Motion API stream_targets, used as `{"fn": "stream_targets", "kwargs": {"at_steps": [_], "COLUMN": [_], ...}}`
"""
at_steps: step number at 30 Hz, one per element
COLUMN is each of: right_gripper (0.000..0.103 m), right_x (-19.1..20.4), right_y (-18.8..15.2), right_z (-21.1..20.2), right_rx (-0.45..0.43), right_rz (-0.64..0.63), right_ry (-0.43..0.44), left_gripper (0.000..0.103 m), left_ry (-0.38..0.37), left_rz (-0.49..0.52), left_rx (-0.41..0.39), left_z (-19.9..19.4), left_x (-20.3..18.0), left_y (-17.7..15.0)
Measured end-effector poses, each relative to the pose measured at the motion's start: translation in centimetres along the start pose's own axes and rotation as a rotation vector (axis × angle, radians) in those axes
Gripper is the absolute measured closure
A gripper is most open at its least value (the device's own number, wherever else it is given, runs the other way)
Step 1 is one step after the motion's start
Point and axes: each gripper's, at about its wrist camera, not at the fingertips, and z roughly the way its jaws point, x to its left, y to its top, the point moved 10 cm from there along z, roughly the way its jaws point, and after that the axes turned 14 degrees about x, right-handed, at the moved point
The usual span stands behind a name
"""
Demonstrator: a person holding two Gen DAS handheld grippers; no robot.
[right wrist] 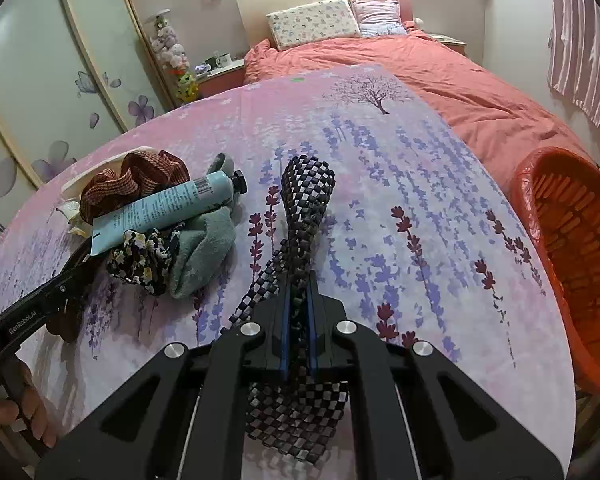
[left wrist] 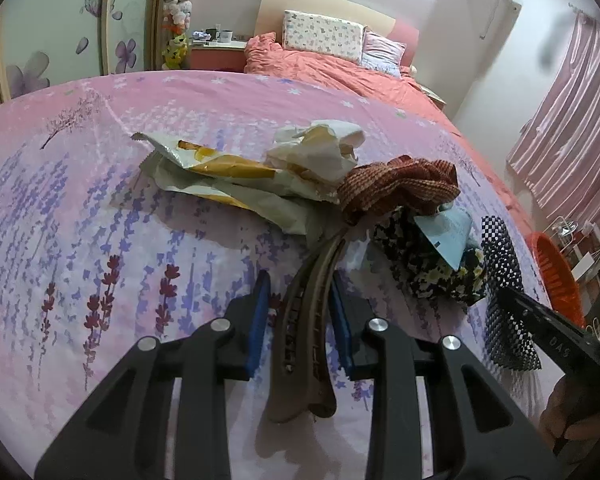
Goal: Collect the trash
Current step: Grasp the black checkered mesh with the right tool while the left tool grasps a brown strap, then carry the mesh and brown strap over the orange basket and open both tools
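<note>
**Two grippers, two items, one empty basket**

Two items are in hand on the flowered bedsheet (right wrist: 420, 208). The right gripper (right wrist: 299, 320) is clamped tight on a black-and-white checkered band (right wrist: 306, 196), which runs from under the camera out toward twelve o'clock. The left gripper (left wrist: 300, 316) straddles a brown hair clip (left wrist: 304, 344); its pads stand narrowly apart, and whether they press the clip I cannot tell.

For the lift to go well, the band's long loose end probably needs raising clear of the sheet before the swing toward three o'clock — otherwise it may drag.

At ten o'clock in the right view lies the remaining pile: a blue tube (right wrist: 164, 210), scrunchies, a grey-green cloth, and crumpled wrappers (left wrist: 236, 176).

The orange basket (right wrist: 572, 248), lined with a red bag, sits at three o'clock beside the bed — what shows of its inside looks empty.
</note>
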Motion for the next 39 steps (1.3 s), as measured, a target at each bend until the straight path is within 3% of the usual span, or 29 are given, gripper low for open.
{"fn": "stream_targets", "kwargs": {"at_steps": [17,31,39], "right_gripper": [0.096,0.096,0.096], "right_x": [-0.1,-0.1,0.3], "right_y": [0.0,0.1,0.0], "right_z": [0.0,0.0,0.0], "right_rx": [0.0,0.0,-0.002], "right_rz": [-0.007,-0.002,-0.025], "right_ry": [-0.017,-0.011,-0.063], "left_gripper": [0.072,0.072,0.071], "left_ry": [-0.026,0.004,0.109], "left_rz": [-0.009,0.004,0.118], "left_rx": [-0.001,0.002,0.02], "left_z": [0.0,0.0,0.3], "left_x": [0.9,-0.2,-1.6], "left_y": [-0.2,-0.1,-0.6]}}
